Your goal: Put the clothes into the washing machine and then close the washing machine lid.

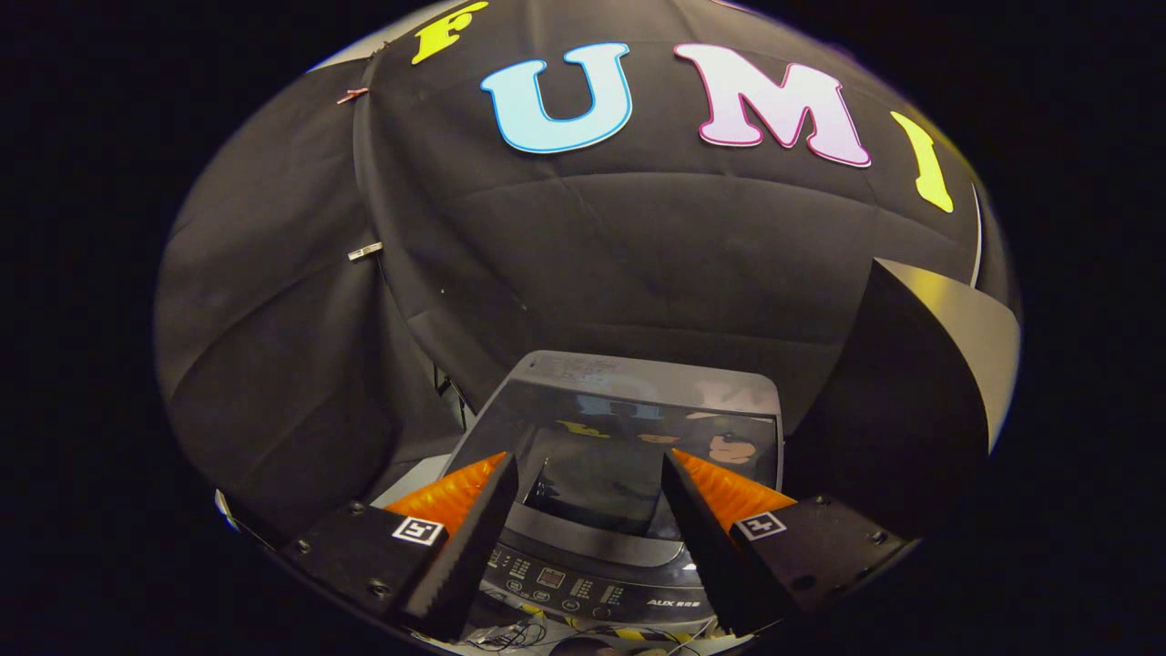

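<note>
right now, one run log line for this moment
gripper: open, empty | washing machine: just ahead, beyond fingers | lid: looks shut, glossy | control panel: between fingers | clothes: none held

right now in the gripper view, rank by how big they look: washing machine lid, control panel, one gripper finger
1. Washing machine lid, shut flat, beyond the fingers.
2. and 3. Control panel and a finger look alike; the finger is far nearer the camera, so no ranking.
The gripper is open and holds nothing.

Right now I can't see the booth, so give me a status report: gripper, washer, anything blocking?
Gripper open, holding nothing. Washing machine just beyond the fingers, glass lid looks down. Control panel between the fingertips. Nothing in the way.
</note>
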`<action>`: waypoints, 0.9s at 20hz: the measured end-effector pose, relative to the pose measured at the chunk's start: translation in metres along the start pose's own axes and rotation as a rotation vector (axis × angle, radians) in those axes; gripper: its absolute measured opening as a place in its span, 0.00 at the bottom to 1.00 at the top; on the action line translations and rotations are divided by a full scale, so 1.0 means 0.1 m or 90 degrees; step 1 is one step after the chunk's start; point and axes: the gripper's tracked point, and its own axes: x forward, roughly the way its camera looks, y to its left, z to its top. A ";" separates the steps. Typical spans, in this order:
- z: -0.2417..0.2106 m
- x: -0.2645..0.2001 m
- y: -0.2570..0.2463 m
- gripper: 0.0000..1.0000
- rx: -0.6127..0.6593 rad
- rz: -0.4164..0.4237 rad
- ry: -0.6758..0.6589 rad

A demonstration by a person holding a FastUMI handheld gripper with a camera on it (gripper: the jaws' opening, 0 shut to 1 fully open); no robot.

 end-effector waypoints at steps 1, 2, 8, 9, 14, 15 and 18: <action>0.01 -0.03 0.00 1.00 0.000 0.001 0.000; 0.01 -0.07 0.00 1.00 0.002 0.003 -0.001; 0.18 -0.48 -0.11 1.00 0.006 0.011 -0.047; 0.24 -0.57 -0.14 1.00 0.004 0.010 -0.061; 0.45 -1.10 -0.33 1.00 -0.013 0.015 -0.136; 0.51 -1.24 -0.38 1.00 -0.016 0.016 -0.155; 0.66 -1.70 -0.54 0.99 -0.028 0.013 -0.220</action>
